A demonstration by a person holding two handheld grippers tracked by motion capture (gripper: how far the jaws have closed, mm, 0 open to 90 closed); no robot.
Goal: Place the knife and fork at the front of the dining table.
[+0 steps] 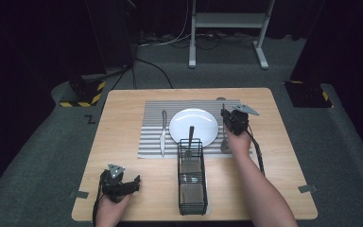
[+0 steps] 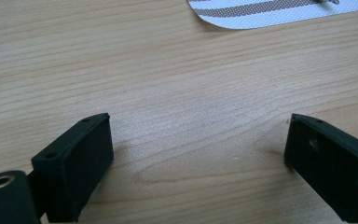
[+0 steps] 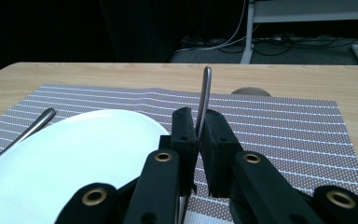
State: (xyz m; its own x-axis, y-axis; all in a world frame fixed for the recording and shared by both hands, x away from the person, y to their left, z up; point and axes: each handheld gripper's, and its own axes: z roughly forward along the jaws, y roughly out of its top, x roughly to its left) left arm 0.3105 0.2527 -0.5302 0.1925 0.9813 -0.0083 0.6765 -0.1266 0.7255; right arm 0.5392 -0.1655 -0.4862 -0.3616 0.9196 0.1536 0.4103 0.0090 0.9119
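The right tool (image 3: 199, 135) has its jaws nearly shut on the thin handle of a spoon (image 3: 206, 93), which rises upright between the pads, handle end up. In the high view the same tool (image 1: 228, 118) hangs over the right part of the striped mat (image 1: 151, 113), and the spoon's bowl (image 1: 224, 144) reaches down to the mat just below it. Just to that tool's left lies the white plate (image 1: 194, 124); beyond the plate, on the mat's far left side, lies a knife (image 1: 163, 135). Nearer the person, in front of the plate, stands a black wire caddy (image 1: 192, 182) with one utensil (image 1: 191, 135) upright in it.

The left tool (image 2: 196, 154) rests wide open and empty on the bare tabletop (image 2: 168, 70), well apart from the setting.

By my reading, the place setting is partly laid: knife down, spoon being set to the plate's right. The caddy's last piece is left to place.
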